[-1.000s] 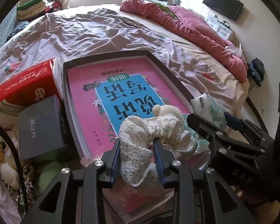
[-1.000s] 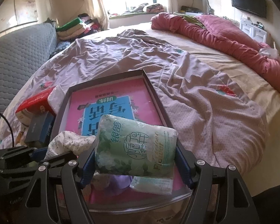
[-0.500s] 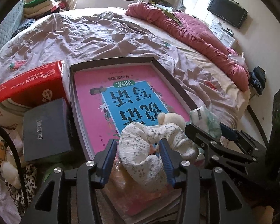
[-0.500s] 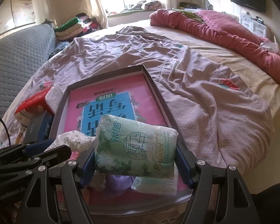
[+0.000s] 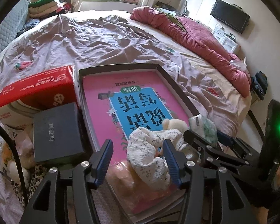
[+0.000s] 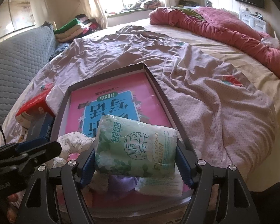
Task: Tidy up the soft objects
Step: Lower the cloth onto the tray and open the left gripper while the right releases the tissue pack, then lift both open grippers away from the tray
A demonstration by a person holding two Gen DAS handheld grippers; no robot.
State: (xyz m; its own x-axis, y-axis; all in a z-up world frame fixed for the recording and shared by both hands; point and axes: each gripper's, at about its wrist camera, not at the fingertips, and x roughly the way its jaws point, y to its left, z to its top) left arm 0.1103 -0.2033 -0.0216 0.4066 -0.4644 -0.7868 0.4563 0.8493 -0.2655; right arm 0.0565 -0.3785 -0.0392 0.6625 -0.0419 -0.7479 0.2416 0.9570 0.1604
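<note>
A white floral scrunchie (image 5: 151, 156) lies on the pink book (image 5: 125, 100) inside a dark flat box (image 5: 179, 91) on the bed. My left gripper (image 5: 138, 158) is open around it, the right finger touching the cloth, the left finger apart from it. My right gripper (image 6: 134, 158) is shut on a green tissue pack (image 6: 136, 149) and holds it just above the box's near end. The scrunchie also shows in the right wrist view (image 6: 72, 141). A second tissue pack (image 6: 158, 184) and a purple soft thing (image 6: 121, 184) lie under the held pack.
A red tissue box (image 5: 37, 87) and a dark small box (image 5: 56, 130) stand left of the flat box. A wrinkled mauve sheet (image 5: 84, 37) covers the bed. A red quilt (image 5: 196, 33) lies at the far right. Folded clothes (image 5: 46, 7) are stacked at the back left.
My left gripper has opened and let go of the scrunchie, which now rests on the book, and has drawn back a little. The right gripper still holds the tissue pack.
</note>
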